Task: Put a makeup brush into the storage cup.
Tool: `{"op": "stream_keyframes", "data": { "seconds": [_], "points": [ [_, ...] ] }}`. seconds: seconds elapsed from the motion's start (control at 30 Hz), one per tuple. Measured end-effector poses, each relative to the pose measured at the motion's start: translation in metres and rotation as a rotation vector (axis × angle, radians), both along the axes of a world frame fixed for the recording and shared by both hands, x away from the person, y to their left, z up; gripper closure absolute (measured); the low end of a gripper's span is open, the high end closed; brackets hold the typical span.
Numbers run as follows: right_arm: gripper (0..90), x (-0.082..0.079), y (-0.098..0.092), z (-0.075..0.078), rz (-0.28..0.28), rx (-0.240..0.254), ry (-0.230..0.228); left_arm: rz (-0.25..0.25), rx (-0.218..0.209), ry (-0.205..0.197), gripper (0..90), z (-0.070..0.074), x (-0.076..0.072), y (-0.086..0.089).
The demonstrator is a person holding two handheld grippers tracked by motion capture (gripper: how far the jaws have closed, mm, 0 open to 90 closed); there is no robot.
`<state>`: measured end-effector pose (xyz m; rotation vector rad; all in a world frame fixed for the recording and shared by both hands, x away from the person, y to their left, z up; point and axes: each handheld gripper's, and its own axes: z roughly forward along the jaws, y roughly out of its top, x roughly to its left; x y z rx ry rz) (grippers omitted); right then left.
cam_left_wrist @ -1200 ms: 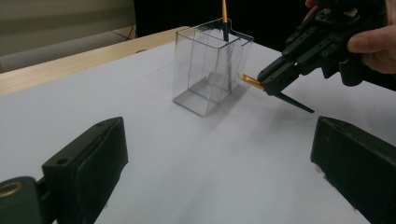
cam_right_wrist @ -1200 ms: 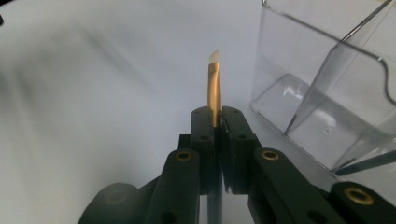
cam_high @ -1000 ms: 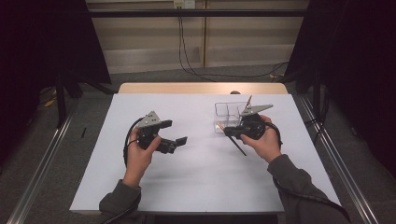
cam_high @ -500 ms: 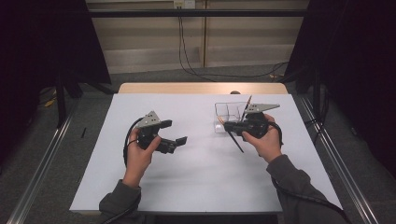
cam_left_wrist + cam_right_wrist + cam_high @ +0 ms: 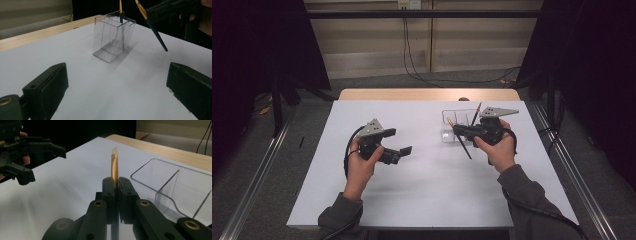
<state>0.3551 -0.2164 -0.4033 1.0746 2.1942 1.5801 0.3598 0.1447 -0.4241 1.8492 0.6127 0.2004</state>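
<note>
Brush handling is the matter here: the right tool [image 5: 115, 185] has its jaws pressed together on a slim paintbrush [image 5: 460, 140], gripping near the gold ferrule so the dark handle slants down toward the white counter [image 5: 427, 200] without touching it, as far as the high view lets one judge. It looks light, stiff and thin, likely to pivot or slip in the jaws if nudged, so a hold close to the ferrule, clear of the soft bristles, seems wise. The left tool [image 5: 117, 87] waits with jaws wide apart and nothing between them, low over the counter. Farther off stands the clear plastic holder [image 5: 112, 37], upright, divided into compartments, with a second brush [image 5: 121, 11] already standing in it; it seems light and easily tipped.
</note>
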Motion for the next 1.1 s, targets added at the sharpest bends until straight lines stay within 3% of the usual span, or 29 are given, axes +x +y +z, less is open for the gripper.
{"op": "stream_keyframes", "data": {
  "seconds": [0.87, 1.1],
  "points": [
    [84.7, -0.001, -0.005, 0.015, -0.052, 0.090, -0.098, 0.006, 0.014, 0.000, 3.7, 0.000, 0.000, 0.001],
    [84.7, -0.002, -0.008, 0.018, -0.062, 0.116, -0.113, 0.002, 0.000, -0.002, 3.7, 0.000, 0.000, 0.000]
  ]
}}
